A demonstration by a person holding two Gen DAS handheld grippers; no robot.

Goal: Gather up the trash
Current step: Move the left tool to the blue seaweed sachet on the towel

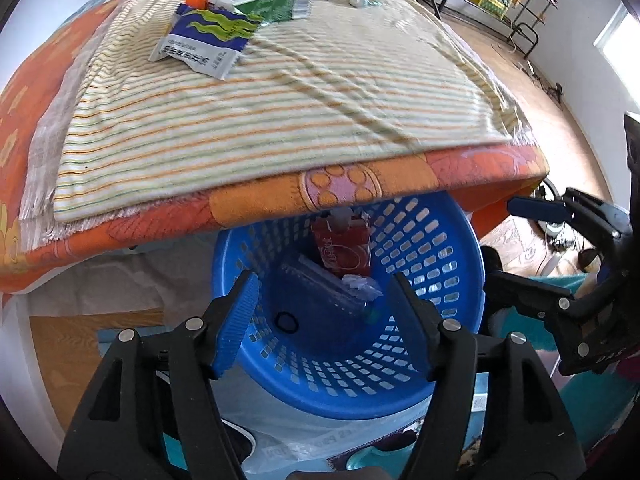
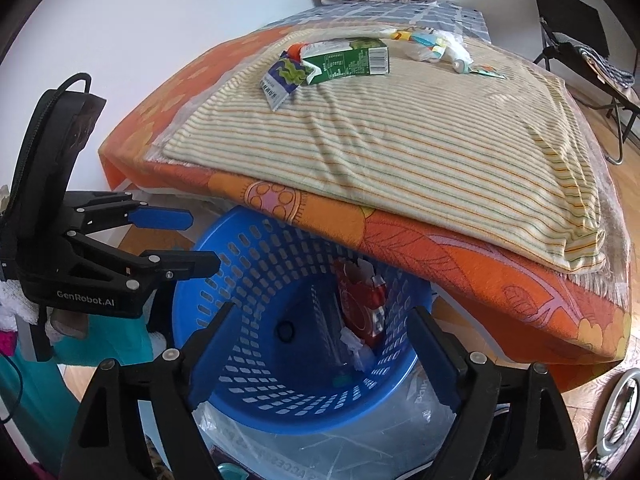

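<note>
Tongs, left (image 1: pixel 324 316) and right (image 2: pixel 320 350), both spread wide, empty, over basket (image 1: pixel 448 360); cartons (image 1: pixel 208 40) at bed's (image 1: pixel 100 236) far edge.

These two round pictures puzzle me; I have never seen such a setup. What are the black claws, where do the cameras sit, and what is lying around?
There is no robot arm. A person holds a hand tool in each hand, and each tool carries a wide-angle camera looking out along its two blue-padded fingers. The left camera shows the left gripper; the right camera shows the right gripper. Both sets of jaws stand open, holding nothing. Below them sits a blue basket already holding trash, including a red carton. Still lying on the striped towel are a green carton, a blue and white wrapper and small crumpled bits.
</note>
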